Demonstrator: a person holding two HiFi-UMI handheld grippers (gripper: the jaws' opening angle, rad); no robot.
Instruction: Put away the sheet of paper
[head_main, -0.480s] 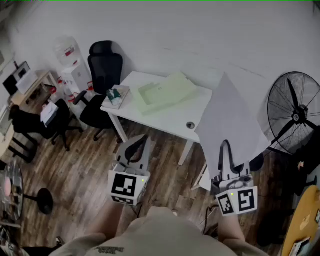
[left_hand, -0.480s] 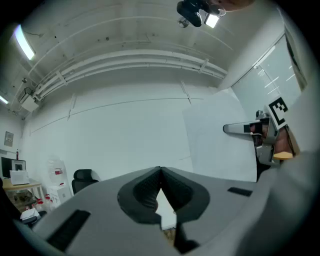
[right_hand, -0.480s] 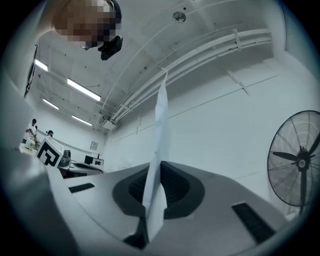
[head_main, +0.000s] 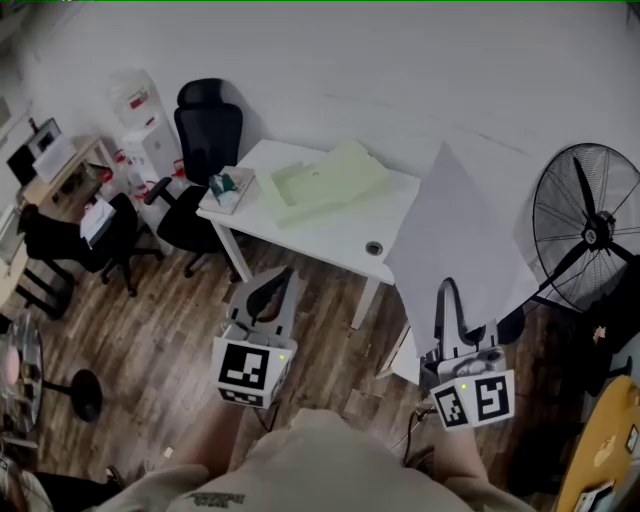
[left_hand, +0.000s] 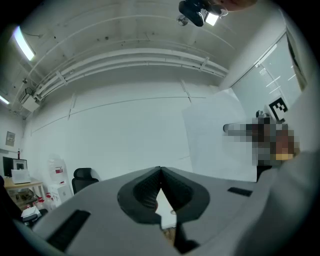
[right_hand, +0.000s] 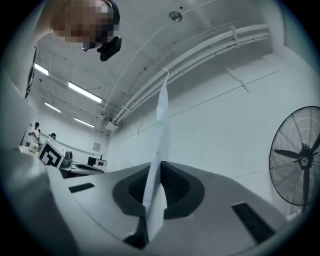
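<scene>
The right claw (head_main: 447, 300) is clamped on the lower edge of the paper (head_main: 460, 230), which is held upright beside the table (head_main: 340, 232) and could be creased or pulled loose by a quick swing.

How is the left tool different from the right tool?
The right tool pinches the sheet of paper, which stands up from its jaws; the left tool pinches nothing. The left tool is in front of the white table; the right tool is off to the side, nearer the fan. Both tools have their jaws shut.
</scene>
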